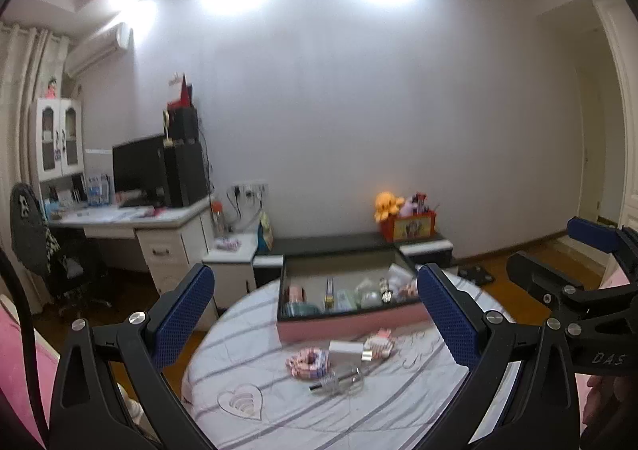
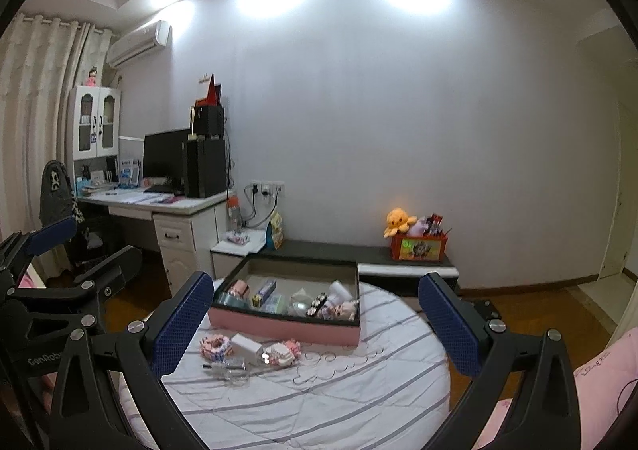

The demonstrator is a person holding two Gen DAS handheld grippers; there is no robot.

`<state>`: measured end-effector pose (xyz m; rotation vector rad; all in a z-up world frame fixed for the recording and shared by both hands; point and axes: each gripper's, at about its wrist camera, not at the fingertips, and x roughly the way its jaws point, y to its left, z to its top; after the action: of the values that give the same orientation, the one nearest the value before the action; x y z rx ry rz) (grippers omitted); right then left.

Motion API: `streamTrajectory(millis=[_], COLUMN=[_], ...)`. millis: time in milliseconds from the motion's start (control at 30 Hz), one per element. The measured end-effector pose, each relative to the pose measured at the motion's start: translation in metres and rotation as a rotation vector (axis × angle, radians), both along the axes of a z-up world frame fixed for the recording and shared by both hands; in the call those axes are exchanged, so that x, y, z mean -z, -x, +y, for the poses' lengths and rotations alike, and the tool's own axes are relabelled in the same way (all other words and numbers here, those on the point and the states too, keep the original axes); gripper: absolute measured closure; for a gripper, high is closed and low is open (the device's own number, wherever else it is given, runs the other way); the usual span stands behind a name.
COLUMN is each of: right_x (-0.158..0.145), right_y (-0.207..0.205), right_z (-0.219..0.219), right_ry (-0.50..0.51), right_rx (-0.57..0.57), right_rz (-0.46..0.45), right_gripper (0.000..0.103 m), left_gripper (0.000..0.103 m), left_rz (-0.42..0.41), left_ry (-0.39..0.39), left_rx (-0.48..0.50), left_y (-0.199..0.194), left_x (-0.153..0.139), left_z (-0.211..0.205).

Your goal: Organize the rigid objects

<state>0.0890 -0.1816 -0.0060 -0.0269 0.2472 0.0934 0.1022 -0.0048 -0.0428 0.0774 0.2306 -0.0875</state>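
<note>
Left wrist view – left gripper (image 1: 315, 306): yours stands wide and empty, raised above the round tabletop with its striped white cloth (image 1: 398, 402).
Left wrist view – loose items: a pink-and-white beaded ring (image 1: 309, 361), a white rectangular box (image 1: 346, 350), a pink-and-white brick-built toy (image 1: 379, 341) and a clear glass bottle lying on its side (image 1: 339, 384) sit bunched together just in front of the pink-sided, dark-rimmed open tray (image 1: 351, 324).
Left wrist view – handling: the bottle is probably slippery and breakable; take it across its body, gently.
Right wrist view – right gripper (image 2: 315, 320): also wide, nothing between its blue pads (image 2: 181, 324).
Right wrist view – same cluster: white rectangular box (image 2: 247, 347) lies between ring and toy, touching or nearly so.
Right wrist view – handling: the box looks light and stiff; pinch its long flat sides. The brick toy may shed pieces; squeeze lightly across its middle.
Right wrist view – tray: already holds several small things; free floor shows at its far side.
</note>
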Motion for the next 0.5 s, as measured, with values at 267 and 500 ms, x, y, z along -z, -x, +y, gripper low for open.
streamTrajectory(millis=[267,500], right_x=[0.069,0.132], right_y=[-0.067,-0.109], right_z=[-0.001,-0.005], right_ry=[-0.001,-0.001], right_rx=[-0.02,-0.014], right_rz=[0.208,0.367], right_gripper=[0.0,0.0], left_gripper=[0.0,0.0], left_rz=[0.279,0.487], left_ry=[0.012,0.045], left_rx=[-0.013,-0.02], left_y=[-0.07,-0.113], left_x=[0.079,0.148], left_z=[0.008,-0.005])
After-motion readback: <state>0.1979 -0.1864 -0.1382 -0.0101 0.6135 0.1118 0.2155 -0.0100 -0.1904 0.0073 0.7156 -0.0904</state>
